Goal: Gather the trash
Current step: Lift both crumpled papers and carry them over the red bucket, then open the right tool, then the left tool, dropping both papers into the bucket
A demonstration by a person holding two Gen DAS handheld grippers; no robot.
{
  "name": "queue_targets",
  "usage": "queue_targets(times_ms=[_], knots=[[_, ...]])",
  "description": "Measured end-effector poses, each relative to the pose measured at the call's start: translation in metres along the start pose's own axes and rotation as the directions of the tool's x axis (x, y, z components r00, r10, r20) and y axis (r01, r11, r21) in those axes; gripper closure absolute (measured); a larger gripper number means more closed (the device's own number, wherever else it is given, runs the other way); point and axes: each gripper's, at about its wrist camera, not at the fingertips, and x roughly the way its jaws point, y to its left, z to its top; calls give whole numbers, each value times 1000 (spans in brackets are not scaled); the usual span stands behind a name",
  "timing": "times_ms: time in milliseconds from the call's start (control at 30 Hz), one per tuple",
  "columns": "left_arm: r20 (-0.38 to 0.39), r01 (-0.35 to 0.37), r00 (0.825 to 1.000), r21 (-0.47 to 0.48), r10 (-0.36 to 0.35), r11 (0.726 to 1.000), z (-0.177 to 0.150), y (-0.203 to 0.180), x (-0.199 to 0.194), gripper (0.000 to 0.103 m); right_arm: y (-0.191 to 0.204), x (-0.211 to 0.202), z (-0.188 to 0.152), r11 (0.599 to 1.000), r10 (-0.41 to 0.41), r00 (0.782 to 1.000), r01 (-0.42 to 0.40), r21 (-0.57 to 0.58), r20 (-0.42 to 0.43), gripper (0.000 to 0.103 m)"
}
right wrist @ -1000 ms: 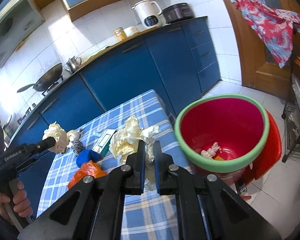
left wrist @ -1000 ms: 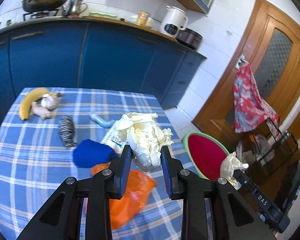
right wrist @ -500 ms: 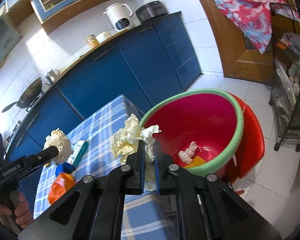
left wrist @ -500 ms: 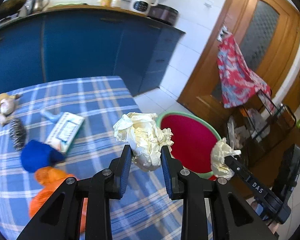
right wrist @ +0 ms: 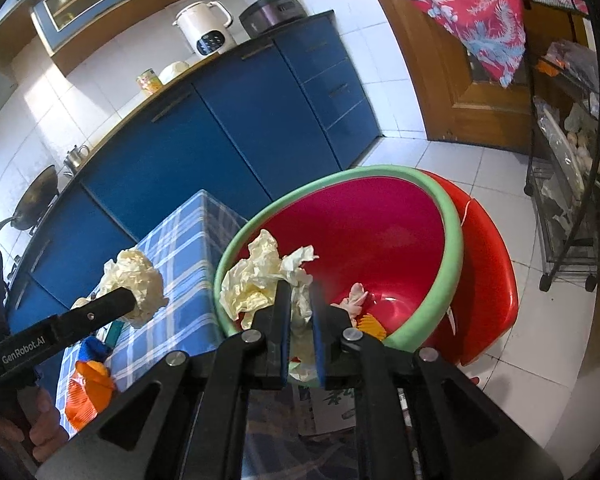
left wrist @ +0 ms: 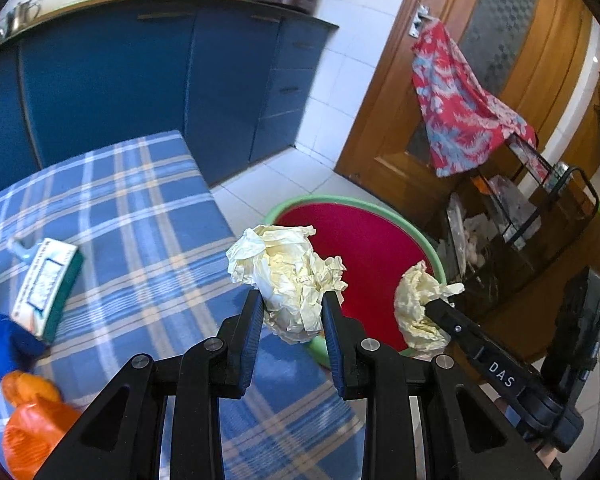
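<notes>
While its jaws have just been opening, right tool [right wrist: 300,312] pinching crumpled paper [right wrist: 260,276] over red basin [right wrist: 452,236], left tool [left wrist: 292,320] clenched on paper wad [left wrist: 288,276].

My left gripper [left wrist: 291,316] pinches a crumpled ball of pale yellow paper [left wrist: 288,276], held over the table's edge just beside the red bin with the green rim [left wrist: 380,204]. A second, looser yellow-and-white paper wad [right wrist: 264,280] sits between my right gripper [right wrist: 300,312] jaws above the bin's mouth, and small scraps [right wrist: 356,304] lie at the bin's bottom.
</notes>
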Motion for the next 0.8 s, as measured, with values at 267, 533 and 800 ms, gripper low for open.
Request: queue_targets(times_ms=[267,533,800], knots=[[-38,4,999,11,-4,1000,3,-9,24,73,-17,11,2,1000,-18,1000,18,19,-5,72],[-65,11,998,35,-9,999,2,-20,38,72,-26,6,2,999,-19,1000,18,48,13,69],[-73,26,997,61,-22,998,1,-32,37,53,-33,-3,-1,998,-27,999,25,63,26,68]])
